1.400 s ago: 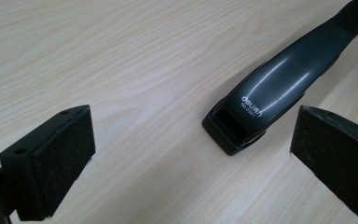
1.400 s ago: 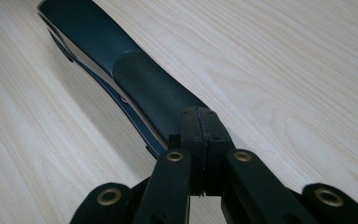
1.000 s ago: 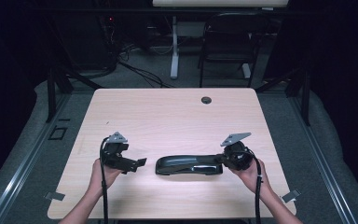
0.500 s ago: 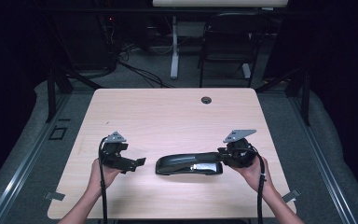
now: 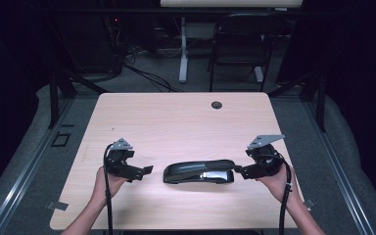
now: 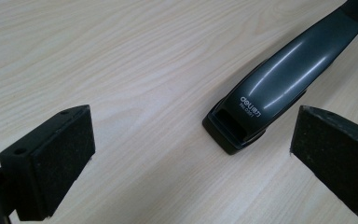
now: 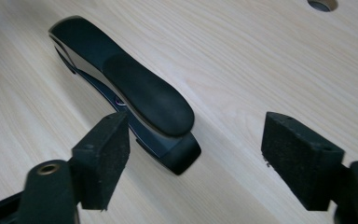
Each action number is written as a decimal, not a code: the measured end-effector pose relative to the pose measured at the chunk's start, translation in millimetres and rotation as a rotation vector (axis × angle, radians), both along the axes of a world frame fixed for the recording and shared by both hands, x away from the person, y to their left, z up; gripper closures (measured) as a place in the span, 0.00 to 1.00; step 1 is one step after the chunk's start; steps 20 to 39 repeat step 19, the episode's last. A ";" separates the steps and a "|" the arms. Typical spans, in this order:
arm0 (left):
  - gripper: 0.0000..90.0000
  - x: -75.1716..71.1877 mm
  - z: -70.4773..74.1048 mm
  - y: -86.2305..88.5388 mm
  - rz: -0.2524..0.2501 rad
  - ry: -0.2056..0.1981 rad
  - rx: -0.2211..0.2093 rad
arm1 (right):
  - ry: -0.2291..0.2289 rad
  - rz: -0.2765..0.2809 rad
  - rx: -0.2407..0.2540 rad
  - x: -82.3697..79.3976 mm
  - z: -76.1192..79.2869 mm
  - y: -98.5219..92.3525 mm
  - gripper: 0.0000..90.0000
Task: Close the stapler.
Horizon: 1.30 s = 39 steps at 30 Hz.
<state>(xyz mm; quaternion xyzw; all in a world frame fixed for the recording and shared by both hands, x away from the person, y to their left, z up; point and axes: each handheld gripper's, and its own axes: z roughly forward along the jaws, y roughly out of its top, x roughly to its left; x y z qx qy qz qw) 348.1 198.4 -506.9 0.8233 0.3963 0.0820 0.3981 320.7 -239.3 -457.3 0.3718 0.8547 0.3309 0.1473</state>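
High view: the right tongs (image 5: 238,171), clamped on the stapler's (image 5: 199,172) end a second ago, have just been opening and are now standing released, backed slightly off it. The left tongs (image 5: 147,171) are waiting open, a little apart from its other end. The pale wood-grain surface (image 5: 176,122) is carrying the stapler.

Left gripper view: the glossy dark stapler (image 6: 279,84), long and rounded, is lying ahead between the foam-padded jaws.

Right gripper view: its matte rubbery top (image 7: 147,91) is lying just beyond the spread jaws, nearer the left one.
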 end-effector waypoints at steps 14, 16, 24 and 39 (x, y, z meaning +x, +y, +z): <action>0.00 1.7 -1.9 -2.4 -0.015 0.016 0.003 | 0.039 -0.164 -0.057 -22.3 -24.7 -53.0 0.00; 0.00 3.2 -2.9 -3.1 -0.017 0.017 0.007 | 0.034 -0.172 -0.097 -23.1 -29.3 -56.6 0.00; 0.00 5.7 -6.9 -5.8 -0.033 0.027 0.023 | 0.040 -0.169 -0.144 -19.5 -36.0 -57.4 0.00; 0.00 5.7 -6.9 -5.8 -0.033 0.027 0.023 | 0.040 -0.169 -0.144 -19.5 -36.0 -57.4 0.00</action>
